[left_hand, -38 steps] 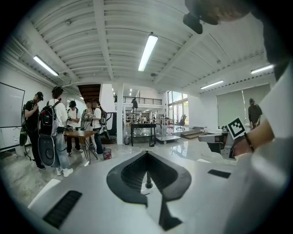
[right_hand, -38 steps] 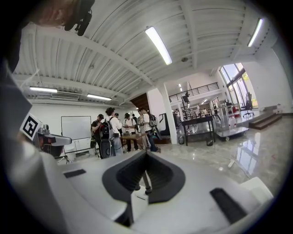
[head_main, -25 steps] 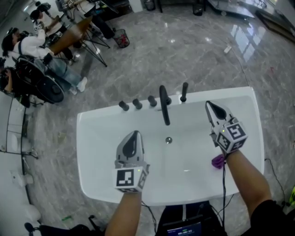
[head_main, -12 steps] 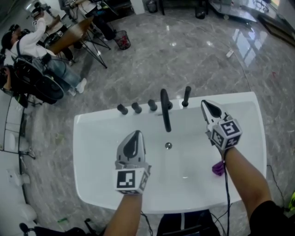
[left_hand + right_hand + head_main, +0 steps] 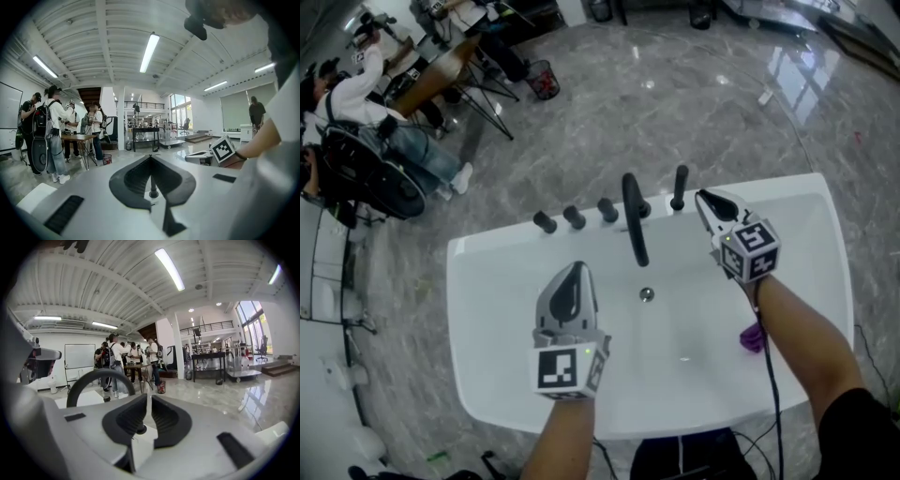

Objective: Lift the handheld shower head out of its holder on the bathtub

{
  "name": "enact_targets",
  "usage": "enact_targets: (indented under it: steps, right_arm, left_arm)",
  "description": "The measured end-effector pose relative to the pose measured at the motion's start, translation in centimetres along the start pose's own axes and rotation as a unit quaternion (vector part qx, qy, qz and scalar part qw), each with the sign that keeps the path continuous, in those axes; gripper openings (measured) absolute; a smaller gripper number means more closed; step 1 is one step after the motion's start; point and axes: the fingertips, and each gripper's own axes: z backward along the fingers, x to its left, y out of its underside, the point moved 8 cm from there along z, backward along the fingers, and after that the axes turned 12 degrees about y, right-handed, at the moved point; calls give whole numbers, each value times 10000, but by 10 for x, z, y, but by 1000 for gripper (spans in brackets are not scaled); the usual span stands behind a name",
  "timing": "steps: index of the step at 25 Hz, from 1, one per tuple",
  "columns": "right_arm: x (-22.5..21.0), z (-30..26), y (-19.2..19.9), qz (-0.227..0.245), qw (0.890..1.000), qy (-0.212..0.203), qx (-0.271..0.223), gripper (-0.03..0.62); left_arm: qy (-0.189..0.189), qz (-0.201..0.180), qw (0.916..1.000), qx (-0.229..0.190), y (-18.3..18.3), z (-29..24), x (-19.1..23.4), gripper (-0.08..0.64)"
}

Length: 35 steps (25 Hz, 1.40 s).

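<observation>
Along the far edge of the white rectangular bathtub (image 5: 473,328) stand, from left to right, three black round knobs (image 5: 574,217), a black curved metal spout (image 5: 633,225) reaching forward over the basin, and the black stick-shaped handheld shower head (image 5: 679,186). The shower head is upright in its holder (image 5: 677,204), just right of the spout. A round metal drain (image 5: 646,294) lies in the basin floor before the spout's tip. Beyond the tub's far left corner, on the grey marble floor (image 5: 675,103), people (image 5: 361,98) sit near a brown wooden table (image 5: 441,67), with a mesh waste bin (image 5: 546,80) to their right.

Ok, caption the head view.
Right gripper, fingers just opening with nothing between them, poised beside the upright shower head on the white bathtub rim.
</observation>
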Motion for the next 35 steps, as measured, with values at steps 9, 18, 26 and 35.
enact_targets:
  steps: [9, 18, 26, 35]
  right_arm:
    - [-14, -33, 19, -57, 9991, 228, 344, 87]
    - [-10, -60, 43, 164, 9982, 231, 533, 178]
    - [-8, -84, 55, 414, 9971, 322, 555, 241]
    - [-13, -111, 64, 369, 9969, 352, 595, 290]
  left_arm:
    - [62, -155, 9999, -8, 17, -19, 1, 8]
    - [160, -137, 9998, 53, 48, -50, 6, 8]
    - [10, 123, 9999, 21, 50, -26, 8, 8]
    - [-47, 29, 9996, 273, 68, -7, 10, 8]
